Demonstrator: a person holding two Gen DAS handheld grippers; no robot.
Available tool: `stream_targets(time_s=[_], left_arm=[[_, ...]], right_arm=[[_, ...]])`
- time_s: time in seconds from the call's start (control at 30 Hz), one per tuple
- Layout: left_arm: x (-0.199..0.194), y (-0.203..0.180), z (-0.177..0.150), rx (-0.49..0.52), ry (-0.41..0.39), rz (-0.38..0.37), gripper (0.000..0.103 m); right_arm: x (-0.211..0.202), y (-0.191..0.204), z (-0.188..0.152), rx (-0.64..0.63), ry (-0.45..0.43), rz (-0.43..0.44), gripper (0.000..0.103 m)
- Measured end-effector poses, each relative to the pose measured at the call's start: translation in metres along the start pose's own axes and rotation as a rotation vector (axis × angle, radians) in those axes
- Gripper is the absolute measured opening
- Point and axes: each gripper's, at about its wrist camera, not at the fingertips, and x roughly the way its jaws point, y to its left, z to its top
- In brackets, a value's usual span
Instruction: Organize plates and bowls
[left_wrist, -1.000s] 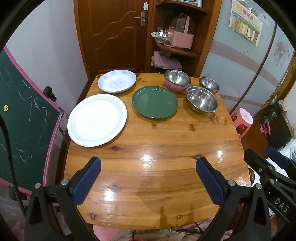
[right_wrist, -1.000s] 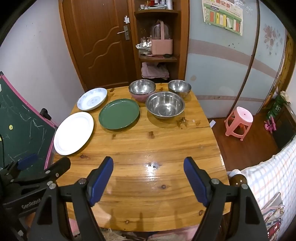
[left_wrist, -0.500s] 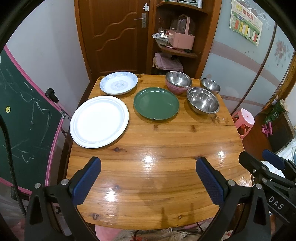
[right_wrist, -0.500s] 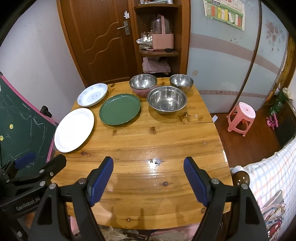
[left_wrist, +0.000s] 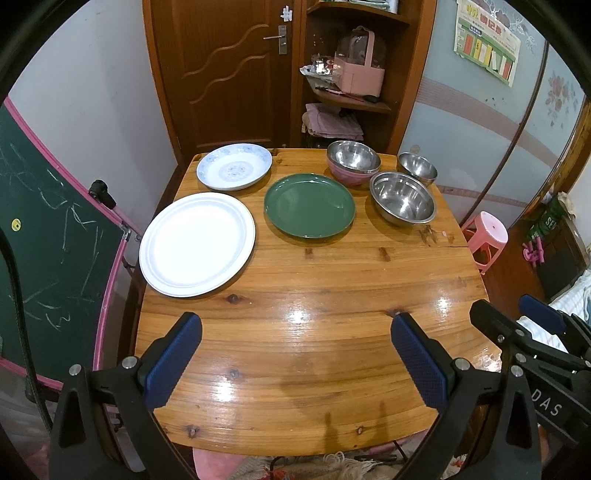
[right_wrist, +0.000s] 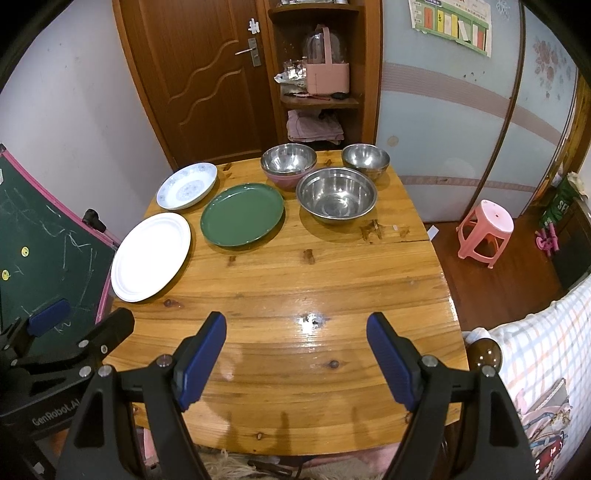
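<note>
Currently both left tongs (left_wrist: 295, 354) and right tongs (right_wrist: 295, 354) gape wide, empty, over the bench (right_wrist: 295, 280) near edge. Plates, white plate (left_wrist: 197, 243) included, and steel bowls (right_wrist: 336, 194) sit along the far edge. Risk: the glossy, thin plate rim slipping from the pads, or scraping.

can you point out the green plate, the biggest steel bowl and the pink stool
green plate (left_wrist: 309, 205): left wrist view, on its flat centre.
biggest steel bowl (right_wrist: 336, 194): right wrist view, on its inside bottom.
pink stool (right_wrist: 488, 221): right wrist view, on its round seat top.
</note>
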Motion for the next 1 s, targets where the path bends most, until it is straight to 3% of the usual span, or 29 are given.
stream_targets(time_s=[0.6, 1.0], left_arm=[[-0.012, 0.002, 0.002, 0.004, -0.039, -0.035, 0.102], [-0.009, 0.005, 0.002, -0.01, -0.012, -0.026, 0.102]], right_arm=[[-0.006, 0.0, 0.001, 0.014, -0.007, 0.026, 0.079], [-0.012, 0.0, 0.001, 0.013, -0.025, 0.034, 0.079]])
